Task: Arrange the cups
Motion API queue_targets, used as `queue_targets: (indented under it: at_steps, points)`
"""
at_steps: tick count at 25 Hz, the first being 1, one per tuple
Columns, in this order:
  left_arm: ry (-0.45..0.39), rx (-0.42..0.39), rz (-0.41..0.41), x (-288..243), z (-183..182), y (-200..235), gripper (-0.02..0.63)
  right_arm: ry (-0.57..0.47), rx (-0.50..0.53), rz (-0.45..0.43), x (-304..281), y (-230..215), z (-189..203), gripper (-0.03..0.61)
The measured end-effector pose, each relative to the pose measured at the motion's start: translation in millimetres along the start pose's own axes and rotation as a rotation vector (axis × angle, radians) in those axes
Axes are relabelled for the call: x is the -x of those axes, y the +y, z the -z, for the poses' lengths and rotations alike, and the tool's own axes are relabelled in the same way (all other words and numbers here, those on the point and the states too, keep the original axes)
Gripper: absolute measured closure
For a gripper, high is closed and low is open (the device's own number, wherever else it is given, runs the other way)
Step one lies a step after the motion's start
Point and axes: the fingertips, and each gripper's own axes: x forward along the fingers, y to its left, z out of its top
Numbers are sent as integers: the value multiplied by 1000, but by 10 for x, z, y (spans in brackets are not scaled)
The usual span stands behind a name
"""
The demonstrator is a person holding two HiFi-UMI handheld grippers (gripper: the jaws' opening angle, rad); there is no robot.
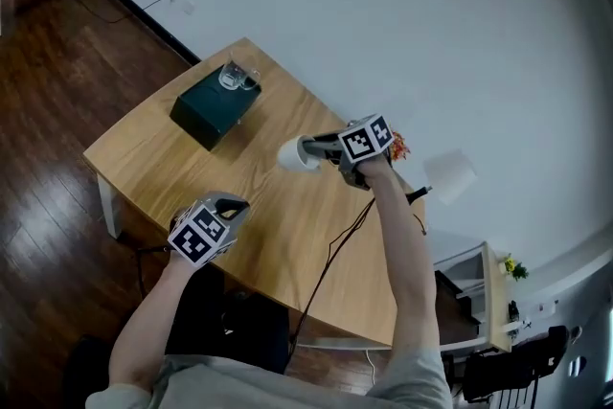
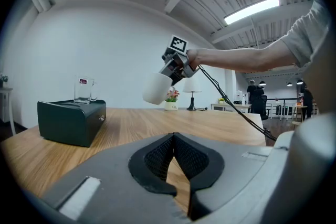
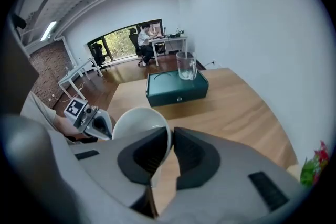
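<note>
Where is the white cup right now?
In the head view the white cup is up in the air over the wooden table, pinched by the right gripper, to the right of the dark green box carrying a glass mug.

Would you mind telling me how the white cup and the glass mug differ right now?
The white cup is opaque; the glass mug is clear. The white cup hangs tilted above the table, its wall pinched by the right gripper; the glass mug stands upright on the green box. The glass mug shows a handle; none is visible on the white cup. Both look empty, as far as can be seen.
</note>
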Motion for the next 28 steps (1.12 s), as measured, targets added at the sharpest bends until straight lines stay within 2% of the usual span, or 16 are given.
queue_targets:
  at_steps: [5, 11, 20, 26, 28]
  points:
    - [8, 10, -3, 16, -10, -8, 604, -65, 28, 20, -321, -4, -863, 534]
    - [1, 1, -9, 9, 18, 34, 604, -69, 38, 39, -824, -38, -1524, 534]
    - [-9, 11, 10, -10, -4, -32, 604, 19, 8, 5, -1545, -19, -1856, 534]
    - [-8, 0, 13, 7, -18, -43, 604, 49, -9, -50, -1707, 52, -2005, 535]
    - [-13, -5, 16, 3, -36, -48, 604, 62, 3, -41, -1726, 55, -2010, 534]
